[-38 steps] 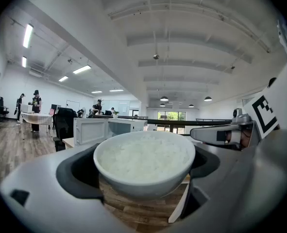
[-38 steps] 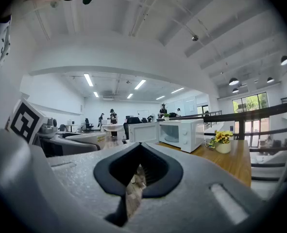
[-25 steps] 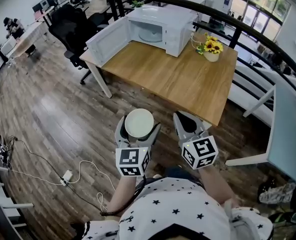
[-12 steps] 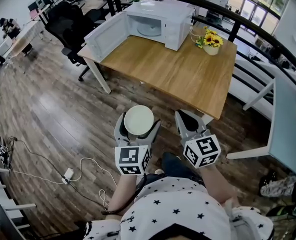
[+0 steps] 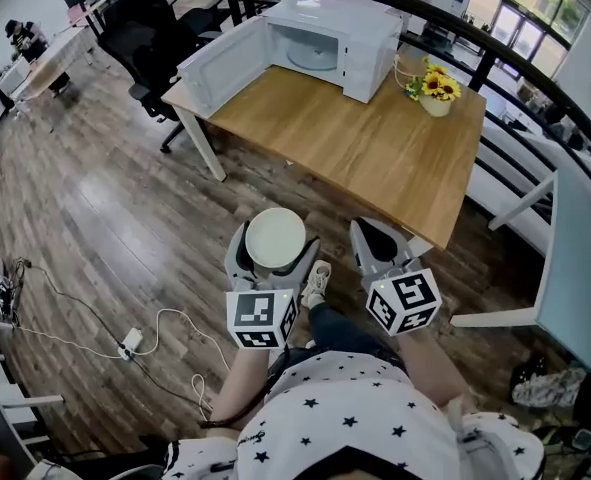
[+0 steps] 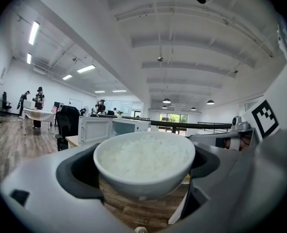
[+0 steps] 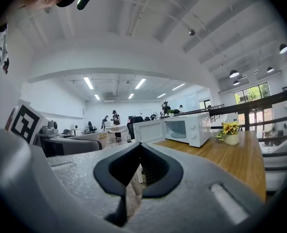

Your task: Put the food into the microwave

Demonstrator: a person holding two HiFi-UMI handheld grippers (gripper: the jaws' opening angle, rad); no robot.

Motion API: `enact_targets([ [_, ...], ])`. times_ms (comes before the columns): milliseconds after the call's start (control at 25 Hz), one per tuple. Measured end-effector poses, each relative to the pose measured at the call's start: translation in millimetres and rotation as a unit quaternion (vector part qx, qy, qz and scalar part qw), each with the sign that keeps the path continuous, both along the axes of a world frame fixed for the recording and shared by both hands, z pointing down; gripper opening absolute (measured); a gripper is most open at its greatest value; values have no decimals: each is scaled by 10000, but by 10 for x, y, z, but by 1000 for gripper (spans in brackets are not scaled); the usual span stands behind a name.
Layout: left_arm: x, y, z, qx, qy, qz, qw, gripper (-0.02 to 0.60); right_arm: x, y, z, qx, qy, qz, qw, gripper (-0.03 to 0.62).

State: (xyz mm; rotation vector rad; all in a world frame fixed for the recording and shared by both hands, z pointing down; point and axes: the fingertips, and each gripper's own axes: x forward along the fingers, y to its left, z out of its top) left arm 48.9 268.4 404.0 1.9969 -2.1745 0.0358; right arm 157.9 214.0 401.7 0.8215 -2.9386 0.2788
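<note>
Open-plan office with a dark plank floor [image 5: 105,218] and desks and standing people far off at the left. Ahead, a wooden table [image 5: 355,153] on white legs. At its far edge, a white microwave [image 5: 360,43], door [image 5: 220,68] swung wide open to the left and hanging past the table's left corner, glass turntable showing inside the cavity. Just right of the microwave, a small pot of yellow flowers [image 5: 436,90], apart from it. Behind both, a black curved railing [image 5: 520,58]. Beside the table's left end, beyond the open door, a black office chair [image 5: 145,53]. On the floor at lower left, a white cable and power strip [image 5: 130,348]. To the right, part of a second white table [image 5: 575,258].

Low in the head view, well short of the table and over the floor, the left gripper [image 5: 273,266], jaws closed round the sides of a white bowl [image 5: 275,240]. Heaped in the bowl, white rice [image 6: 143,154], held level, with the microwave small in the distance behind it. Between bowl and microwave: a strip of floor, then the near half of the tabletop.

Just beside it, the right gripper [image 5: 380,248], jaws pressed together with nothing between them, pointed toward the table. Below the grippers, a shoe [image 5: 317,284] on the planks.
</note>
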Motion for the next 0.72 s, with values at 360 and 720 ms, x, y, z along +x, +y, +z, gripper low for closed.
enact_targets([
  [360,-429,-402,24,-26,-32,-115,9999,502,-512,-480,27,110,11,-173,9998,5],
  [720,-936,-1135,-34,-7,18,-90,10000,502,-1033,-1209,-43,197,45,-160,9997,5],
])
